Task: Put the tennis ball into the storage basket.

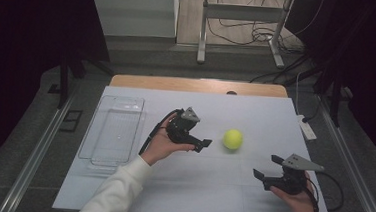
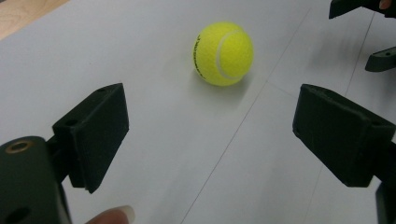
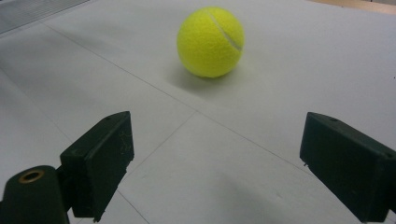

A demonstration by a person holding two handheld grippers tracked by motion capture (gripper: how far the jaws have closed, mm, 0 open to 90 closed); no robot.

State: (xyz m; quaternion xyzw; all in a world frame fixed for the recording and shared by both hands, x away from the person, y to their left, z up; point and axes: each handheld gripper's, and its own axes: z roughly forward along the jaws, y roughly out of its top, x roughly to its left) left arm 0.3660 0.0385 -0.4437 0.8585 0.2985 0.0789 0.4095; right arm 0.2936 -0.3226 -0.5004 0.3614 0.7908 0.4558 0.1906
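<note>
Your left gripper sits near the middle of the table with its jaws spread wide and nothing between them, aimed at the yellow tennis ball, which rests on the white surface just beyond them, a little toward the right edge. Your right gripper, near the front right corner, is likewise released and empty, with the ball well ahead of it. Dark lettering runs along the ball's side in the left gripper view, too small to read, and a clear tray lies by the left edge.

Yellow tennis ball, white seam
</note>
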